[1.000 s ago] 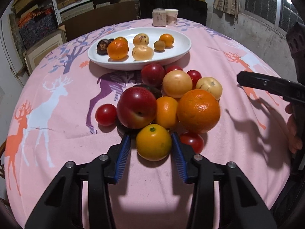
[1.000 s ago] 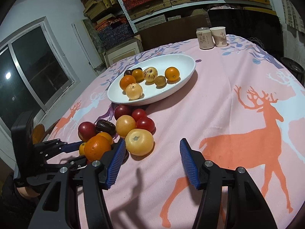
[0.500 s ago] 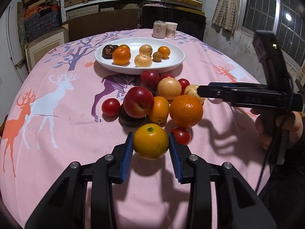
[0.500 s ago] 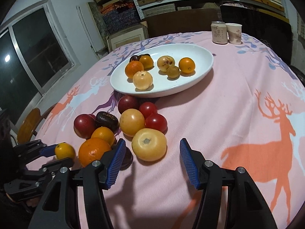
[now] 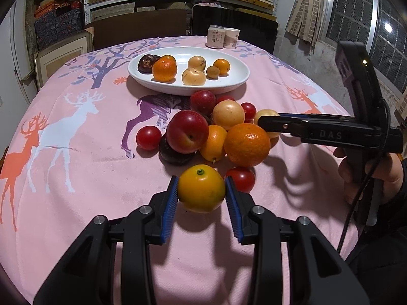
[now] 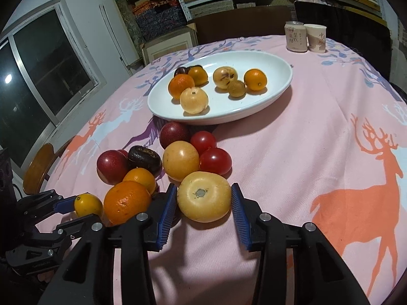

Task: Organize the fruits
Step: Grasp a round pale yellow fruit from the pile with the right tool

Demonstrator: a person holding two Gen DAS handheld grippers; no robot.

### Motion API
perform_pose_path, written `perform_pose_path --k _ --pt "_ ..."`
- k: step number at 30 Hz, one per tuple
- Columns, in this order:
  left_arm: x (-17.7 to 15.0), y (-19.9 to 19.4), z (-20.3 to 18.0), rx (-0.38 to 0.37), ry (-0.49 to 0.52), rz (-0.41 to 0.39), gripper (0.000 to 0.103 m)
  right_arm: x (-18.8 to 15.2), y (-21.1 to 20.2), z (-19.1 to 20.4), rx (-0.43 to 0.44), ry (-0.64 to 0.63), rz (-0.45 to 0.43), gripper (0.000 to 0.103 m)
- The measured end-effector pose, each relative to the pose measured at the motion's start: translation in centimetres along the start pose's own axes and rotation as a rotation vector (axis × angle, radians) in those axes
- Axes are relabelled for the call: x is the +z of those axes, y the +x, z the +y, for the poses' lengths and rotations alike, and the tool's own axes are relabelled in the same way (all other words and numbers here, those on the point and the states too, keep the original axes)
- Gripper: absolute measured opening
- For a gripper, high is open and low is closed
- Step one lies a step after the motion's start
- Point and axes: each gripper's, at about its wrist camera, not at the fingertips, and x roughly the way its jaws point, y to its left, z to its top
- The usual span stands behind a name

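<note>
While the left gripper (image 5: 201, 192) is clamping its jaws on a small yellow-orange citrus (image 5: 201, 188) beside the fruit pile (image 5: 213, 132) mid-worktop, the right gripper (image 6: 203, 203) is bracketing a pale yellow fruit (image 6: 204, 196) — jaws apparently touching it, grip unclear — near the white dish (image 6: 254, 111).
</note>
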Motion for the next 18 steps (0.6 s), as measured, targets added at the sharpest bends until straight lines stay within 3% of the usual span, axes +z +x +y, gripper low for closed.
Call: perform_pose_path --k 18 --pt "-0.1 -0.9 -0.3 0.001 0.002 -0.015 0.036 -0.4 -3.1 -1.2 0.024 0.055 -0.069 0.043"
